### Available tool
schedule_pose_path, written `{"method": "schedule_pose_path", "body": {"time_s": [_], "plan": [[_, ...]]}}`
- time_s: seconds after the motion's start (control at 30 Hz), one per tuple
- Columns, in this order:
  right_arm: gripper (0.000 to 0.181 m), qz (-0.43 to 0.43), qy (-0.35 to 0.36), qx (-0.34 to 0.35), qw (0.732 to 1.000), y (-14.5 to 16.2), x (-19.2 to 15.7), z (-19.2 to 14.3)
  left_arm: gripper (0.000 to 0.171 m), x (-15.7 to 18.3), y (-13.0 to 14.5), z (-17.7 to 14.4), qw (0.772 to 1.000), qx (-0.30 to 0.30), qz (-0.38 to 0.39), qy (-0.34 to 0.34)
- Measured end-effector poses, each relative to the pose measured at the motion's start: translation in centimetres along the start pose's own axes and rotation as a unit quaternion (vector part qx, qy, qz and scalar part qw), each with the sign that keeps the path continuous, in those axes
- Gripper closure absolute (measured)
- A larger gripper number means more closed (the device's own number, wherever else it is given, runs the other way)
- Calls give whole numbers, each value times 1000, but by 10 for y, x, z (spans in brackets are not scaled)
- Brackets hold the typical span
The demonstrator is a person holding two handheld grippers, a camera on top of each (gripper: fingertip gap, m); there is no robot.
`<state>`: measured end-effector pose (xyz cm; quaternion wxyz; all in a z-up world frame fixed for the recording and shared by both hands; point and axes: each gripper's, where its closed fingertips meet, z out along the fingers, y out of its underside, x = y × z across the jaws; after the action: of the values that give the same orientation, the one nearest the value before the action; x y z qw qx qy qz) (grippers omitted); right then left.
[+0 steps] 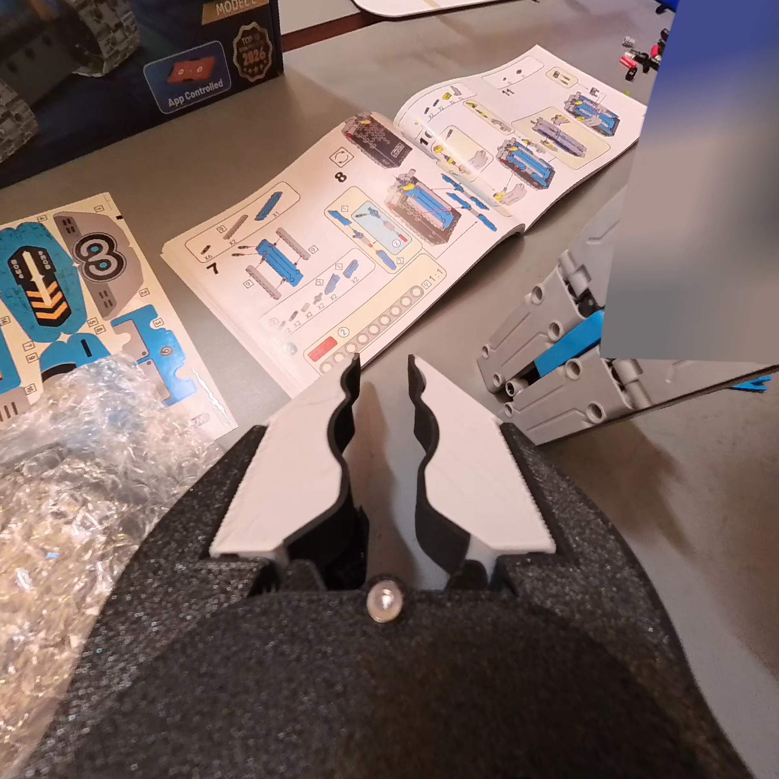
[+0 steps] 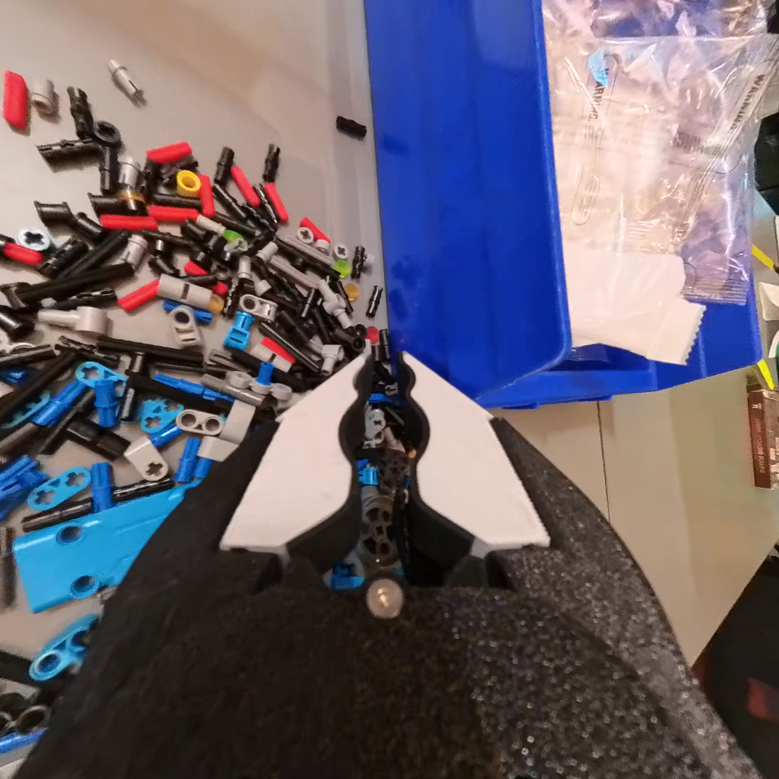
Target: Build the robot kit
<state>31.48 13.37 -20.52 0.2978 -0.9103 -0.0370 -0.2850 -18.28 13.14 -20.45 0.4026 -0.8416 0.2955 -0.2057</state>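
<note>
Loose building parts (image 2: 177,295) heaped on grey table (image 2: 253,63), just beside blue bin (image 2: 463,210); right gripper (image 2: 384,358) above heap edge, fingers narrowly parted, nothing visibly clamped. Left gripper (image 1: 383,358) released, empty, near open instruction booklet (image 1: 379,219), sticker sheet (image 1: 84,295).

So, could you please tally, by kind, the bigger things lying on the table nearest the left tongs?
Open booklet: 1
Sticker sheet: 1
Printed box: 1
Bubble wrap: 1
Grey and blue brick model: 1
Total: 5
</note>
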Motion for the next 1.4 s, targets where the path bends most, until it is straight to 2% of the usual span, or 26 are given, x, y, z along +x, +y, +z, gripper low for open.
{"method": "schedule_pose_path", "body": {"time_s": [0.1,0.2,0.43,0.6,0.77,0.93,1.0,1.13,1.4], "plan": [[172,-2,-5,-5,1000,2,-2,3,150,0,0,0,1000,0,0,0],[181,14,-28,-5,999,2,-6,6,150,0,0,0,1000,0,1,0],[181,97,-117,1,988,1,-15,4,150,0,0,0,1000,0,1,1],[181,103,-144,7,984,0,-22,1,150,0,0,0,1000,1,0,1],[171,69,-96,30,993,-7,-12,2,150,0,0,0,1000,1,-2,3],[175,58,-75,23,995,-2,-11,9,150,0,0,0,1000,1,-2,3],[171,61,-76,13,995,1,-10,11,150,1,0,0,1000,1,-1,3],[174,92,-103,8,990,3,-11,10,150,1,0,0,1000,1,0,3],[175,79,-113,4,990,4,-12,8,150,1,0,0,1000,1,0,3]]}}
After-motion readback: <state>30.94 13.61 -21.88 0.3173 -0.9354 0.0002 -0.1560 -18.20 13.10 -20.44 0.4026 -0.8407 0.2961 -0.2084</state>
